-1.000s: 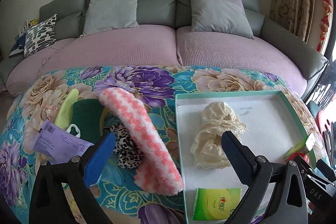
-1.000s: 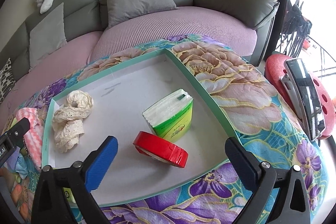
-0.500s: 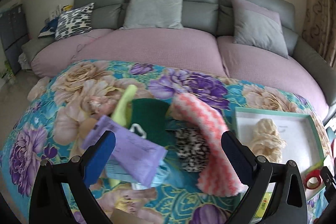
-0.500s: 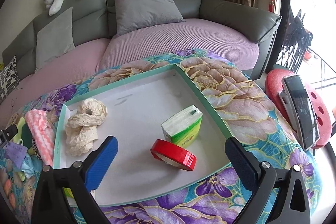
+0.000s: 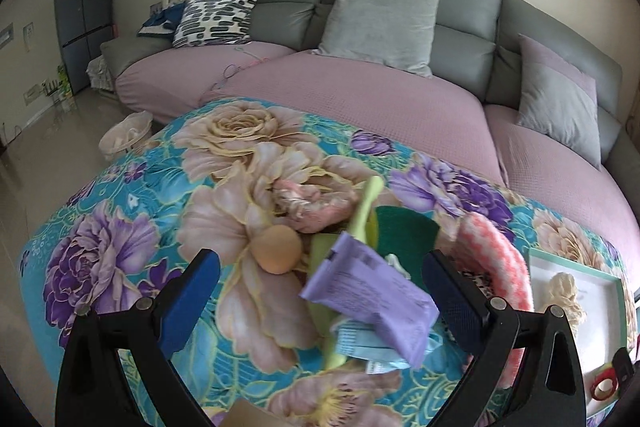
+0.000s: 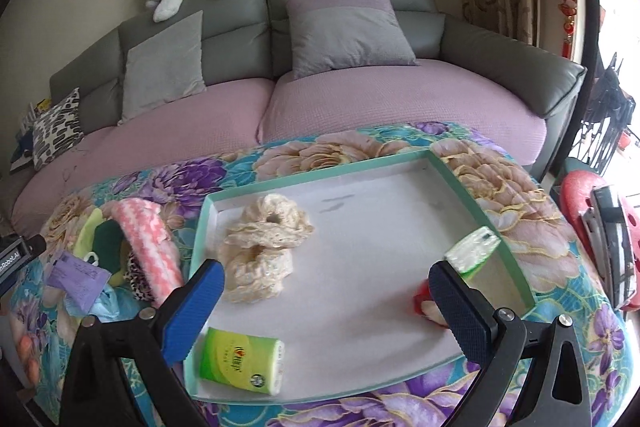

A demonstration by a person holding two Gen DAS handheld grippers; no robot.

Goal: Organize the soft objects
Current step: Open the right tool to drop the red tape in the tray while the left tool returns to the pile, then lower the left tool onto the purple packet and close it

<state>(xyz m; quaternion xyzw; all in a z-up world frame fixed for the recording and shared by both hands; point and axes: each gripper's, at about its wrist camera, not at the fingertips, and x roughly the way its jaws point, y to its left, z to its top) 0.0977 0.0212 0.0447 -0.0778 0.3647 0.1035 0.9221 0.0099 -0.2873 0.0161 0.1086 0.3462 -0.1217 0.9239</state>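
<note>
1. Left gripper [image 5: 320, 291] wide, empty, over purple packet [image 5: 366, 297] on counter pile.
2. Right gripper [image 6: 326, 297] wide, empty, above tray [image 6: 460, 187].
3. Beyond packet, pink knit roll [image 5: 494, 255]: light, squashy; pinch mid-length.

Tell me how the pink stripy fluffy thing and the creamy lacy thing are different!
The pink-and-white fluffy piece lies on the flowery cloth outside the tray, leaning on a heap of other soft things; the cream lacy piece lies alone inside the tray. The pink one is long with zigzag stripes; the cream one is plain, bunched, with a hole on top. Both look soft, and no tongs touch either.
</note>
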